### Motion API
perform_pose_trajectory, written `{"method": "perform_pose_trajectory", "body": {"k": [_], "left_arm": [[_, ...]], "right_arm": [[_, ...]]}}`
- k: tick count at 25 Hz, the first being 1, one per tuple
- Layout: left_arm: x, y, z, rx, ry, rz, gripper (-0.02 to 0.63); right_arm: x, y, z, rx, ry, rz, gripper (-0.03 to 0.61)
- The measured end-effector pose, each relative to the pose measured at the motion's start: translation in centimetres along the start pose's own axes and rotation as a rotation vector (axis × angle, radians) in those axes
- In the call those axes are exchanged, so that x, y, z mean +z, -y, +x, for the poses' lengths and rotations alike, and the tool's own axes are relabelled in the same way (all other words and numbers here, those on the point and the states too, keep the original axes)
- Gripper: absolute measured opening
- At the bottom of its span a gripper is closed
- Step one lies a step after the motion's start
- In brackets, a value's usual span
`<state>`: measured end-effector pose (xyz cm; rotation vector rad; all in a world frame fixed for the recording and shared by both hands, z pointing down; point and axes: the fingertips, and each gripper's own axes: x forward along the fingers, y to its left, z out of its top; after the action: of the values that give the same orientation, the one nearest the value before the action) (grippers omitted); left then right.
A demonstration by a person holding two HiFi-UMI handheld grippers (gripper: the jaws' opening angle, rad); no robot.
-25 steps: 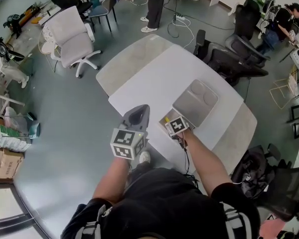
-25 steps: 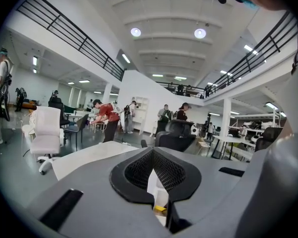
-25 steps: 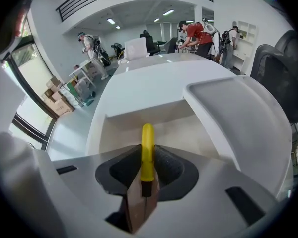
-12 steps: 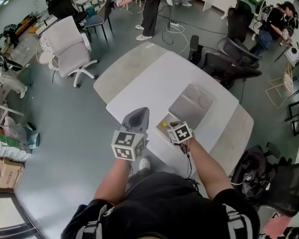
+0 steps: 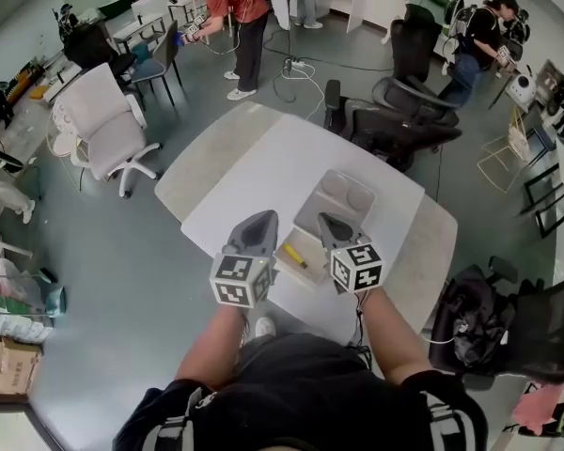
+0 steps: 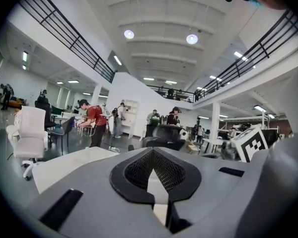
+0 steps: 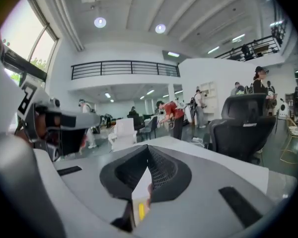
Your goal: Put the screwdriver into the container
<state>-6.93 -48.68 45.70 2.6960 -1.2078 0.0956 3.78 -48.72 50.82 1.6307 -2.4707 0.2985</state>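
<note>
The screwdriver (image 5: 293, 255), with its yellow handle, lies in a shallow pale container (image 5: 307, 263) near the front edge of the white table (image 5: 254, 172). My right gripper (image 5: 332, 223) hovers just right of it, shut and with nothing between its jaws. In the right gripper view the jaws (image 7: 148, 153) meet, and a bit of the yellow handle (image 7: 140, 211) shows far below through the slit. My left gripper (image 5: 258, 220) is held just left of the container, shut and empty; in its own view the left gripper (image 6: 152, 153) points out level over the table.
A grey metal tray (image 5: 337, 201) with two round hollows sits on the table just beyond the container. Black office chairs (image 5: 385, 125) crowd the far side, and a white chair (image 5: 101, 125) stands to the left. People work at desks in the background.
My right gripper has come up off the screwdriver, which now lies uncovered in the pale container. The left gripper has hardly moved. The head view has shifted.
</note>
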Motion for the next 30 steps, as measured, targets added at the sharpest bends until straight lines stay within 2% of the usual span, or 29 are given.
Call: {"method": "perform_pose_trajectory", "body": {"k": [3, 6, 8, 10, 15, 23, 30], "left_arm": [[0.2, 1.2, 0.5, -0.018, 0.002, 0.003, 0.012], [0.6, 2.2, 1.1, -0.036, 0.012, 0.010, 0.012], [0.9, 2.9, 1.5, -0.045, 0.021, 0.002, 0.012], [0.9, 3.6, 1.8, -0.056, 0.023, -0.003, 0.012], [1.0, 5.0, 2.3, -0.074, 0.013, 0.008, 0.012], [0.7, 5.4, 2.7, -0.073, -0.005, 0.004, 0.012], [1.0, 4.7, 2.5, -0.063, 0.003, 0.018, 0.012]], "right_arm": [[4.7, 1.5, -3.5, -0.095, 0.148, -0.009, 0.012], [8.4, 3.8, -7.8, -0.273, 0.308, -0.069, 0.012], [9.3, 5.3, -10.1, -0.370, 0.373, -0.097, 0.012], [8.9, 6.3, -11.6, -0.413, 0.397, -0.091, 0.011], [7.5, 7.3, -12.8, -0.439, 0.388, -0.055, 0.011], [7.6, 7.3, -14.0, -0.442, 0.392, -0.043, 0.011], [7.6, 6.8, -13.3, -0.413, 0.399, -0.014, 0.012]]}}
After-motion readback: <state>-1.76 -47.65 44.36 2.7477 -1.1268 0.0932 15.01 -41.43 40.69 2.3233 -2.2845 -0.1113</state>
